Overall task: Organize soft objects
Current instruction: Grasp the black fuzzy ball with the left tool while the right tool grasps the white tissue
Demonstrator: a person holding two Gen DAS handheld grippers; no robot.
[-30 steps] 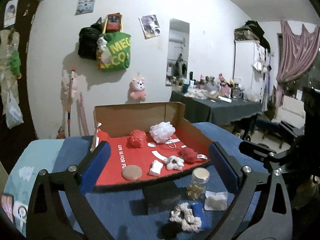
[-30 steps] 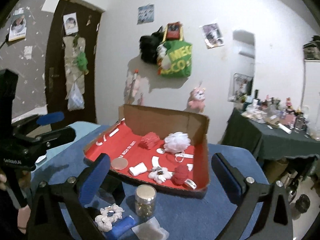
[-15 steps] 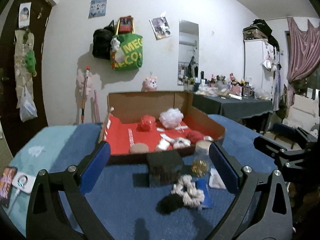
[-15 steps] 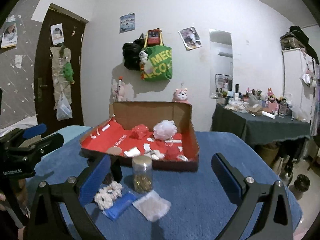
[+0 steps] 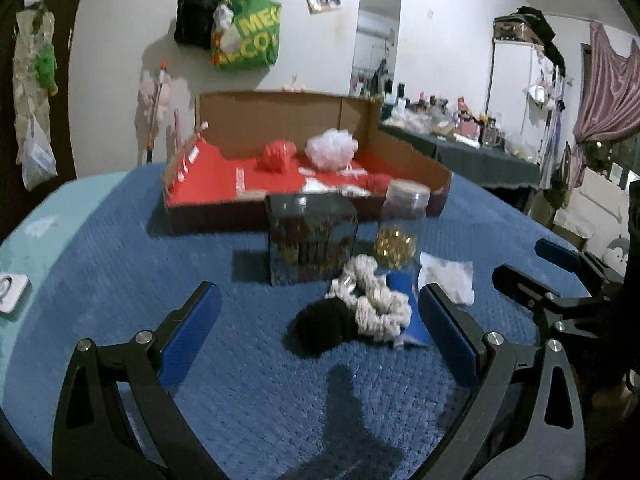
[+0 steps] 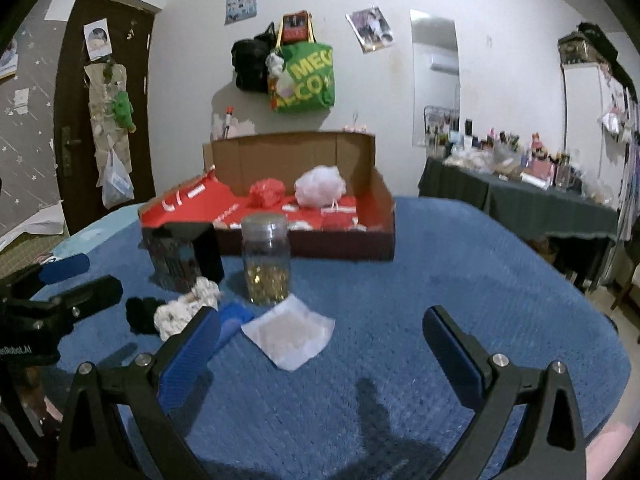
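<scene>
Left gripper (image 5: 318, 334) hangs low over the blue cover, jaws wide apart and empty, framing the black scrunchie (image 5: 320, 326) and cream scrunchie (image 5: 376, 300) that lie touching each other; probably lined up to take one. Right gripper (image 6: 318, 346) also gapes, holding nothing, near the white pad (image 6: 288, 334). Cardboard tray (image 5: 400, 168) behind already holds a white pouf (image 5: 331, 154) and red pouf (image 5: 276, 157), so it looks like the sorting spot. Glass jar (image 5: 400, 226) and dark box (image 5: 312, 240) stand between.
</scene>
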